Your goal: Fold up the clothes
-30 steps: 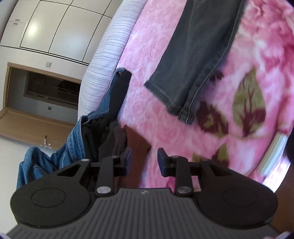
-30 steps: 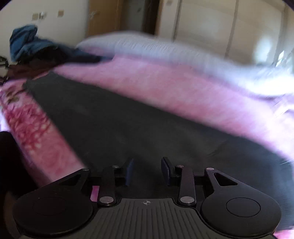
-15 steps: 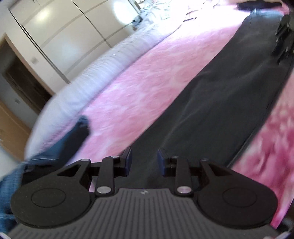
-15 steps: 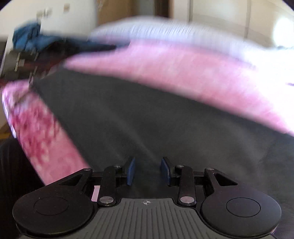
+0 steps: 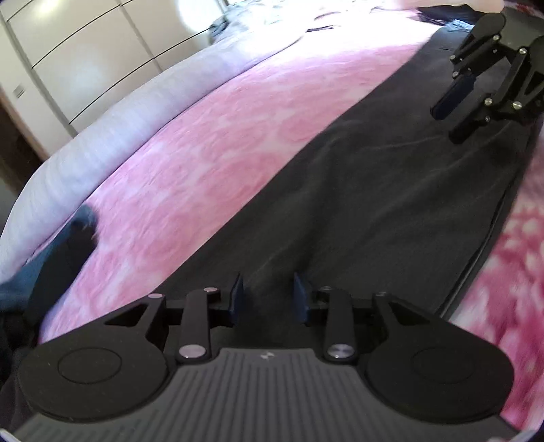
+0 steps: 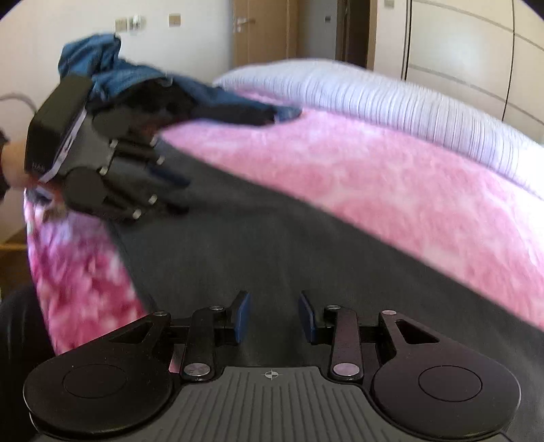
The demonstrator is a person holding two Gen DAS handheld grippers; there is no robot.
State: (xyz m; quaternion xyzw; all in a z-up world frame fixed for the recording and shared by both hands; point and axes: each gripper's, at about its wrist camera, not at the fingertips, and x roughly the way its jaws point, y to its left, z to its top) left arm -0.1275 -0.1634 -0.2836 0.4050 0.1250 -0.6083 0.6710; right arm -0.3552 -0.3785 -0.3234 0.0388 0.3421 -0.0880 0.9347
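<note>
Over one end of the dark trousers (image 5: 391,190), the left gripper (image 5: 268,299) is hovering with its jaws spread and nothing between them; its blue pads (image 5: 238,299) are sitting just above the cloth. At the far end of the same garment, the right gripper (image 6: 273,319) is likewise standing with jaws parted and holding nothing, its fingertips low over the fabric. Each gripper is showing in the other's camera: the right one (image 5: 476,98) near the top right corner of the left wrist view, the left one (image 6: 173,193) at the left of the right wrist view, with a hand (image 6: 13,166) behind it.

The trousers are lying flat and stretched lengthwise along the pink blanket (image 5: 210,146), close to the near edge of the bed, where the blanket's pattern is turning darker red (image 6: 78,272). Beyond the blanket, a pale striped duvet (image 6: 391,98) is running along the bed's far edge. A heap of blue jeans (image 6: 112,74) and other dark clothes is piled at the end of the bed, beside the left gripper. White wardrobe doors (image 5: 85,57) and a wooden door (image 6: 261,30) are standing behind.
</note>
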